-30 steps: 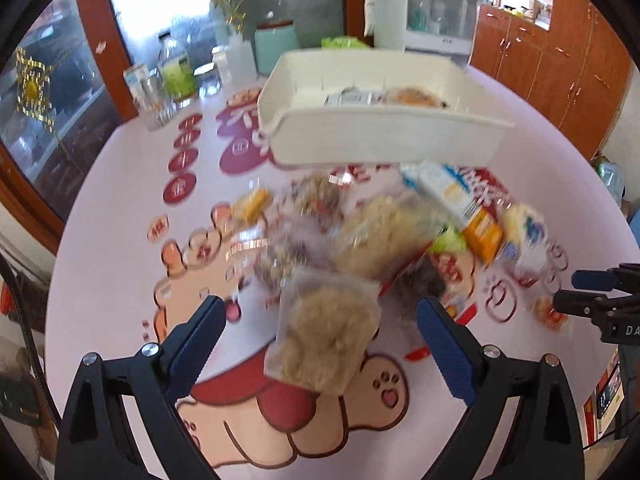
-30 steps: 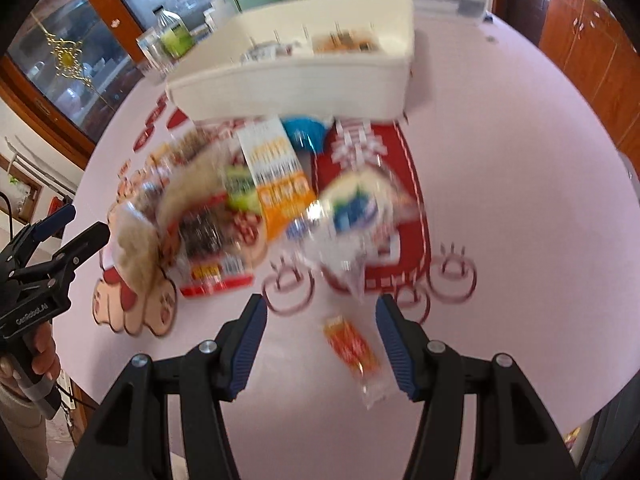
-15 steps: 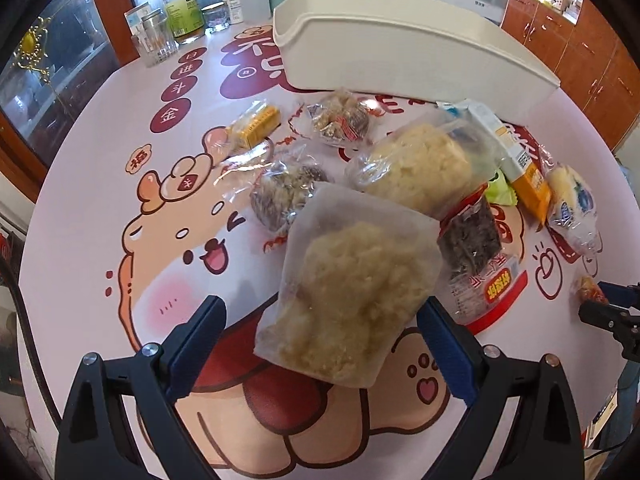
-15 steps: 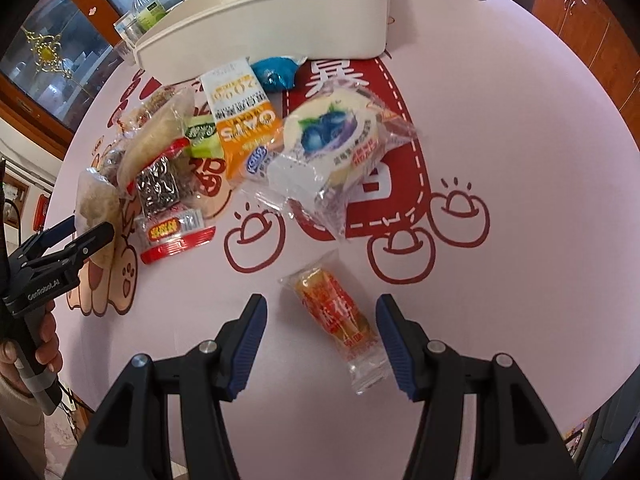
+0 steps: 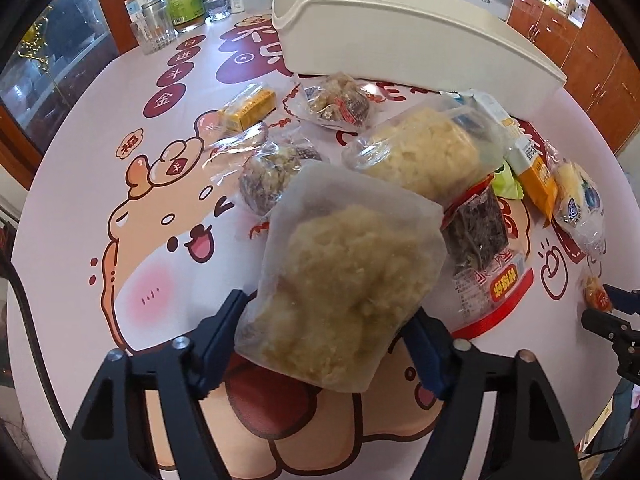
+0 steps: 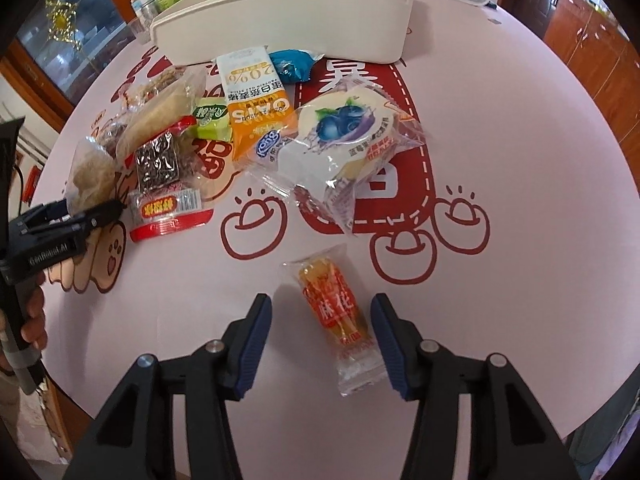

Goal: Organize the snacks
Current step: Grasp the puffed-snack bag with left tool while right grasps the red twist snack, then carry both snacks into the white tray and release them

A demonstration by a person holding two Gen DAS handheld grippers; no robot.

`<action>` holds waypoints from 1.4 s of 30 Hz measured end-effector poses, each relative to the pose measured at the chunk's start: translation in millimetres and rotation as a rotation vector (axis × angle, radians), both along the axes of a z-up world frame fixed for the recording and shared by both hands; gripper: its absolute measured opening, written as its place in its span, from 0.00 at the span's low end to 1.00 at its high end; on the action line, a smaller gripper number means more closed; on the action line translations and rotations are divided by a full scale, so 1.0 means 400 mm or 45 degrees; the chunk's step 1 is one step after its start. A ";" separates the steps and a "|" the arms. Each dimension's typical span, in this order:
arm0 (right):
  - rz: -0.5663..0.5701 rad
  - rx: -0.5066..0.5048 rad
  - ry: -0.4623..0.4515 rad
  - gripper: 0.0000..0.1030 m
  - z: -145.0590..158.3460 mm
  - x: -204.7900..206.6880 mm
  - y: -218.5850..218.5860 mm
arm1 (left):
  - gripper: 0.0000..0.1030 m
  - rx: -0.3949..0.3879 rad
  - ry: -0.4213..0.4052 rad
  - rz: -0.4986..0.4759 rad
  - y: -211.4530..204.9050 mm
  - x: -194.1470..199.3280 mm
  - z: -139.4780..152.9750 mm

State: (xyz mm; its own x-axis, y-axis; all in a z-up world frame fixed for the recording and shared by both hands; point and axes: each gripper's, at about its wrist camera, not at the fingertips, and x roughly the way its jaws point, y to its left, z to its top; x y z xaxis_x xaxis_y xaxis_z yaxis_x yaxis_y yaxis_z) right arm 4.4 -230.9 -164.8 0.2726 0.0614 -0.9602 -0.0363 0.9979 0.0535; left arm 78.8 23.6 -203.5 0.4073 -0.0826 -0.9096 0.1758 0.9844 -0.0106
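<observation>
Left gripper [image 5: 326, 334] pinching pale crumbly snack bag [image 5: 344, 288], bag low over table [image 5: 72, 208]. Right gripper [image 6: 318, 342] spread wide, straddling orange packet [image 6: 336, 308] marked "麻花", lying flat on table. Orange pouch [image 6: 256, 108] reads "OATS", "20%". Blueberry-print cake pack [image 6: 340, 136] beside it. White bin [image 6: 288, 16] behind pile. Left gripper body lettered "GenRobot.AI".

Snack packets [image 6: 256, 120] lie heaped on the table [image 6: 520, 160] before the bin [image 6: 288, 20], 1 twist packet [image 6: 336, 308] nearest.
</observation>
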 end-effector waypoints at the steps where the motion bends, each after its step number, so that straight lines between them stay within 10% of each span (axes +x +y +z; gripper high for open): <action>1: 0.007 -0.015 -0.004 0.44 0.000 -0.003 0.002 | 0.67 -0.001 -0.002 0.001 -0.001 -0.001 0.000; 7: 0.018 -0.040 -0.024 0.22 0.004 -0.013 -0.007 | 0.53 0.005 -0.023 0.009 -0.013 -0.020 0.012; 23: 0.059 0.064 -0.034 0.21 0.037 -0.003 0.055 | 0.46 -0.048 0.005 0.003 -0.057 -0.139 0.080; 42: 0.154 0.155 -0.334 0.21 0.384 0.209 0.043 | 0.46 -0.123 -0.210 -0.060 -0.179 0.072 0.439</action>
